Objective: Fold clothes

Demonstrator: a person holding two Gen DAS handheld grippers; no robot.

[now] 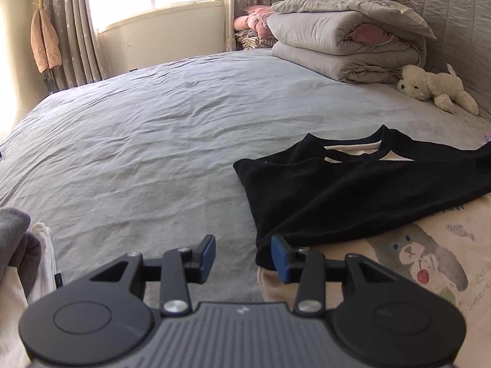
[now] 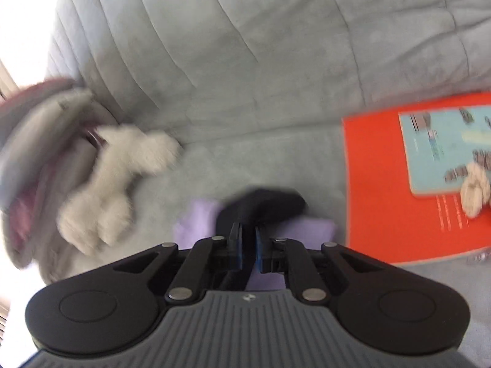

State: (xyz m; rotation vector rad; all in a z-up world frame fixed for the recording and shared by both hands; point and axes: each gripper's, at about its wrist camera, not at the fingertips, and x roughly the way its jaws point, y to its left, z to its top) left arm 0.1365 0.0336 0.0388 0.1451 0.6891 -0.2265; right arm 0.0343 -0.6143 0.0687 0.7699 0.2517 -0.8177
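Left wrist view: black garment (image 1: pixel 353 190) lying on the bed (image 1: pixel 153 141), partly folded, draped over a cream printed garment (image 1: pixel 429 263) with a bear picture at the near right. Soft, light, limp knit by the look of it; likely to sag and slide off itself when lifted, so best taken at an edge or corner with a firm pinch, keeping layers together. Left hand-held gripper (image 1: pixel 242 257) held partly open, nothing between its pads, right pad just touching the black fabric's near corner. Right wrist view, blurred: right hand-held gripper (image 2: pixel 248 245) nearly closed, jaws pinched on a dark fold of black cloth (image 2: pixel 264 202), probably the same garment's far end, with a lilac cloth (image 2: pixel 196 220) beneath. Around: white plush dog (image 1: pixel 435 89) near the headboard, stacked grey quilts (image 1: pixel 346 40) behind it, orange book (image 2: pixel 383 184) to the right, grey and white clothes (image 1: pixel 18 239) at the near left. Wide bare stretch of bed to the left; plush toy and book the nearest obstacles.
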